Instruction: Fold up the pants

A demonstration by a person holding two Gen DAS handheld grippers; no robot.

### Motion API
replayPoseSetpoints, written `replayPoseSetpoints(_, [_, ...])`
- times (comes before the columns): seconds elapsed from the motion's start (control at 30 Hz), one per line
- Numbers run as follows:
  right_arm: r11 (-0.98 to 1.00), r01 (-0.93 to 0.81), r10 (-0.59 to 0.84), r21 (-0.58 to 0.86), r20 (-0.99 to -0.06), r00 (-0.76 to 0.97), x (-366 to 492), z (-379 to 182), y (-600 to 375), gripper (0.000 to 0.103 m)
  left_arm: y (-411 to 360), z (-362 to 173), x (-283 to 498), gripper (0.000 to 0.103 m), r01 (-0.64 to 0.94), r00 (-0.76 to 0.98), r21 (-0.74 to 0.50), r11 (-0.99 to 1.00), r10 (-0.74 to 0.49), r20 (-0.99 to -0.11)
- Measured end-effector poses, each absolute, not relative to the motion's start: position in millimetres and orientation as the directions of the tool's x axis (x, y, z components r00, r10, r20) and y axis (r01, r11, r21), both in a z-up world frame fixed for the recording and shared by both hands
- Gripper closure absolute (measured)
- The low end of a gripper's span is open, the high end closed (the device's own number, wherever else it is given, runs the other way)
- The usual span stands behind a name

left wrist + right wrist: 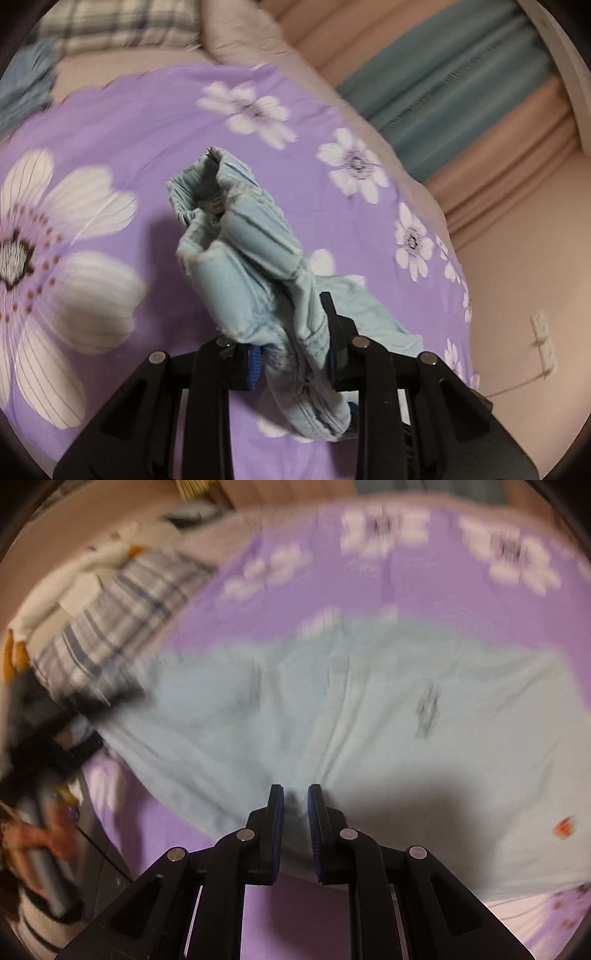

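Left black two-finger gripper (293, 354) in my hand clamped on bunched waistband end of light blue cotton pants (251, 266), fabric lifted clear of purple floral bedsheet (147, 122). Right black gripper (295, 805) narrow, pads pinching near edge of same pants (369, 701), rest spread flat on sheet. Right view blurred. Plaid pillow (122, 605) at bed's far left.
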State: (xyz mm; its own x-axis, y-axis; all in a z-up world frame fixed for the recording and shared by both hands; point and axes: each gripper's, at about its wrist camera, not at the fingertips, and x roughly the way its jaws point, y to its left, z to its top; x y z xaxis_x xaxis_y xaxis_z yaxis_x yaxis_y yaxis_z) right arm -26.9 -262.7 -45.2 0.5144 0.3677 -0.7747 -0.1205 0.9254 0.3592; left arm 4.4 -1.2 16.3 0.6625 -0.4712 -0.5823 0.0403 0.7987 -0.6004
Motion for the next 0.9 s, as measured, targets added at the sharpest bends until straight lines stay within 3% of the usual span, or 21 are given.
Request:
replayPoseSetpoints(0.23, [0.846,-0.068,0.466,0.529,-0.670,0.578,-42,-33,-298,0.085,-52,57,1,0.077,0.214,0.663,-0.531,0.820,-0.521,-0.537])
replayPoseSetpoints(0.37, [0.758,-0.024,0.497,0.652,-0.553,0.668,-55,-27,-342,0.060,-90,65,-1,0.077,0.310,0.635,-0.471,0.826,-0.549,-0.543])
replayPoseSetpoints(0.53, [0.546,0.012,0.558,0.837,-0.375,0.741,-68,-40,-387,0.054,-142,58,2,0.076,0.410,0.580,-0.383,0.828,-0.560,-0.591])
replayPoseSetpoints(0.6, [0.412,-0.005,0.585,0.911,-0.260,0.768,-72,-50,-399,0.051,-162,50,3,0.075,0.445,0.550,-0.354,0.823,-0.563,-0.617])
replayPoseSetpoints(0.73, [0.195,-0.049,0.597,0.980,-0.079,0.799,-70,-63,-416,0.040,-206,25,0,0.068,0.523,0.472,-0.298,0.798,-0.563,-0.679])
replayPoseSetpoints(0.83, [0.152,-0.039,0.613,0.988,-0.063,0.787,-62,-64,-419,0.034,-228,2,-3,0.064,0.569,0.399,-0.281,0.773,-0.558,-0.727])
replayPoseSetpoints(0.9, [0.174,-0.003,0.622,0.985,-0.107,0.776,-55,-64,-423,0.034,-234,-11,-4,0.065,0.570,0.367,-0.272,0.775,-0.537,-0.760])
